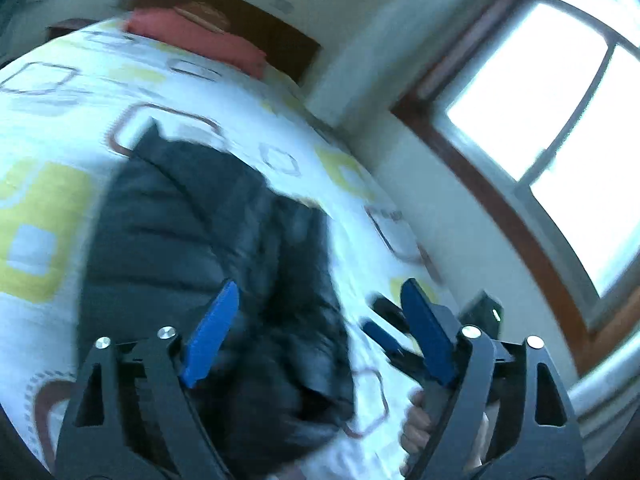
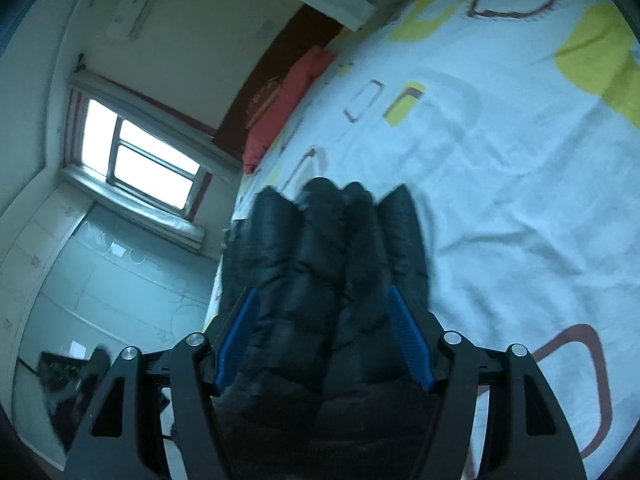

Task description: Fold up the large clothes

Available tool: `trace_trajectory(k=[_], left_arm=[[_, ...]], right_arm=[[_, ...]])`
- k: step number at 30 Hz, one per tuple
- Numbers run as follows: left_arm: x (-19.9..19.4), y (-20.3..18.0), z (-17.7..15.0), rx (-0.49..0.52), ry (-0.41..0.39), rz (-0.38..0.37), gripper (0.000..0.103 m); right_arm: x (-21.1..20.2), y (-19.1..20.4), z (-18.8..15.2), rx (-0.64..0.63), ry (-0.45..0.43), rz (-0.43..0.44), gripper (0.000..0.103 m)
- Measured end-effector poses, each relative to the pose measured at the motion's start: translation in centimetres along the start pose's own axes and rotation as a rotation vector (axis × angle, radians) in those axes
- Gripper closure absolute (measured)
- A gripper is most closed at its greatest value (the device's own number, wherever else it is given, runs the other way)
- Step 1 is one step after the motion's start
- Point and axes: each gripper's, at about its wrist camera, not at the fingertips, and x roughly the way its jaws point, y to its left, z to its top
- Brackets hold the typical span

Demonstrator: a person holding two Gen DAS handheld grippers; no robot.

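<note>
A black quilted puffer jacket lies bunched on the bed. My left gripper is open just above its near edge, with nothing between the blue pads. In the left wrist view the right gripper shows beside the jacket's right edge, held by a hand. In the right wrist view the jacket fills the gap between the blue pads of my right gripper. The jaws stand wide and the pads lie along the fabric's sides; a grip is not clear.
The bed has a white sheet with yellow and brown squares. A red pillow lies against the dark headboard. A window and wall stand right of the bed. The floor shows beside the bed.
</note>
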Motion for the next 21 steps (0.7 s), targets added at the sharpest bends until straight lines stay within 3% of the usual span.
trace_trajectory(k=[3, 6, 11, 12, 13, 14, 17, 21], left_arm=[[0.0, 5.4, 1.6, -0.156, -0.035, 0.071, 0.016], [1.5, 10.1, 1.9, -0.28, 0.006, 0.109, 0.016], [3.2, 14.4, 0.8, -0.376, 0.049, 0.127, 0.016], [3.3, 14.8, 0.6, -0.386, 0.054, 0.123, 0.016], [3.3, 15.1, 0.4, -0.399, 0.056, 0.113, 0.016], [3.3, 15.3, 0.3, -0.407, 0.056, 0.099, 0.016], [3.8, 15.0, 0.5, -0.389, 0.077, 0.066, 0.016], [6.0, 14.9, 1.0, -0.356, 0.132, 0.07, 0.016]], right_arm=[[1.6, 0.9, 0.1, -0.006, 0.025, 0.012, 0.034], [3.7, 1.7, 0.2, -0.018, 0.053, 0.01, 0.033], [6.8, 2.1, 0.6, -0.036, 0.1, -0.021, 0.035], [7.0, 2.0, 0.5, -0.047, 0.098, -0.038, 0.043], [7.1, 1.8, 0.6, -0.046, 0.104, -0.044, 0.069], [6.9, 1.3, 0.8, -0.035, 0.098, -0.046, 0.076], [6.1, -0.1, 1.1, -0.045, 0.076, -0.093, 0.082], [5.9, -3.3, 1.3, 0.018, 0.091, -0.084, 0.082]])
